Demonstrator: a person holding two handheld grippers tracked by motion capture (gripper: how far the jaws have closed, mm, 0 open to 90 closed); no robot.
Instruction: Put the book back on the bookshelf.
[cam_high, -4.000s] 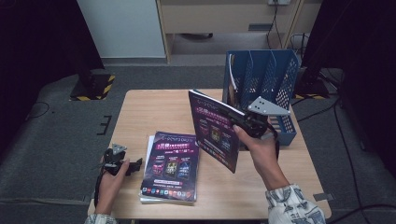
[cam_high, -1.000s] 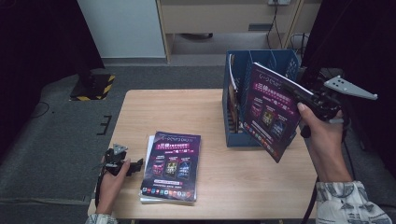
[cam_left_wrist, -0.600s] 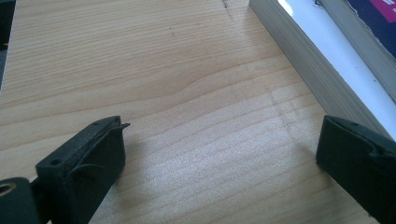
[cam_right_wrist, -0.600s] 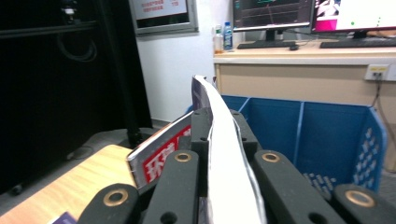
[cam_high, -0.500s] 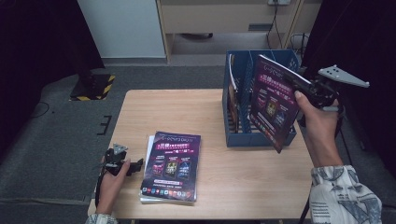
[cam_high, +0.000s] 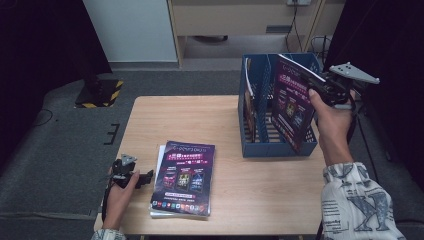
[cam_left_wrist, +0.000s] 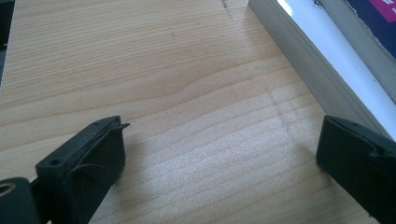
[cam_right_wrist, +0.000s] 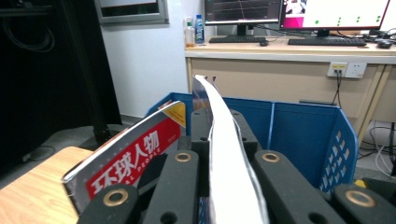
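Two tools — right tool (cam_high: 320, 90) clamps a magazine (cam_high: 290, 107) over the blue rack (cam_high: 255, 145), left tool (cam_high: 145, 177) gapes on the wooden table (cam_high: 200, 120).

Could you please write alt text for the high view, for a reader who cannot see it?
The right gripper holds a purple magazine upright over a blue file rack on a wooden table. The left gripper rests beside a stack of magazines.

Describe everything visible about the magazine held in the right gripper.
The magazine is thin, with a glossy purple cover bearing pink lettering and small pictures. The right gripper is shut on its upper edge, holding it upright and tilted above the blue file rack, its lower corner low at the rack's front. In the right gripper view its pages bow slightly.
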